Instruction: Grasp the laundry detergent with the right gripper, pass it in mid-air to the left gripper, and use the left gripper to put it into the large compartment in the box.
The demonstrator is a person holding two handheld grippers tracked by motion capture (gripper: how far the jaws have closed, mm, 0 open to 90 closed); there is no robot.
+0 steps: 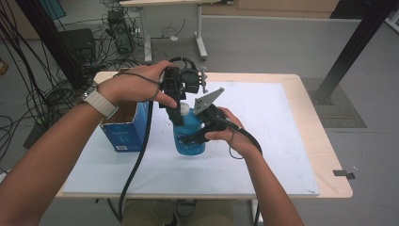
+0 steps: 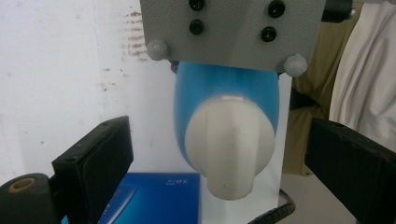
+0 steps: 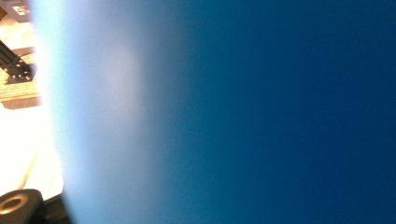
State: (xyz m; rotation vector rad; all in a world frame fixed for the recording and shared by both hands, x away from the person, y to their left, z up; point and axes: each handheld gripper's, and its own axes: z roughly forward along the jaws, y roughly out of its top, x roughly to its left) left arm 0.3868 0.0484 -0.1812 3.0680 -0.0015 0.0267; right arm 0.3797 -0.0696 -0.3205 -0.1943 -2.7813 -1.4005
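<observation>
A blue bottle (image 1: pixel 189 136) with a white cap (image 1: pixel 185 110) stands upright near the middle of the white table top (image 1: pixel 263 155), just beside an open blue cardboard box (image 1: pixel 126 129) on its left. The right gripper (image 1: pixel 193 138) comes in from the side and is clamped around the bottle's body, low down; in the right gripper view the blue wall of the bottle (image 3: pixel 243 112) sits pressed right up against the camera, blurred, so the jaws have closed on it and hold it steady. The left gripper (image 1: pixel 179 109) hangs over the top of the bottle, pointing down at the cap. In the left gripper view its two black fingers (image 2: pixel 93 161) stand spread wide, one on each side of the cap (image 2: pixel 229 144), with clear space between each pad and the white ribbed plastic; they touch nothing. The cap lies about midway between those fingers, a little beyond their tips, and the grey plate (image 2: pixel 233 30) of the other gripper shows just past the bottle's shoulder
</observation>
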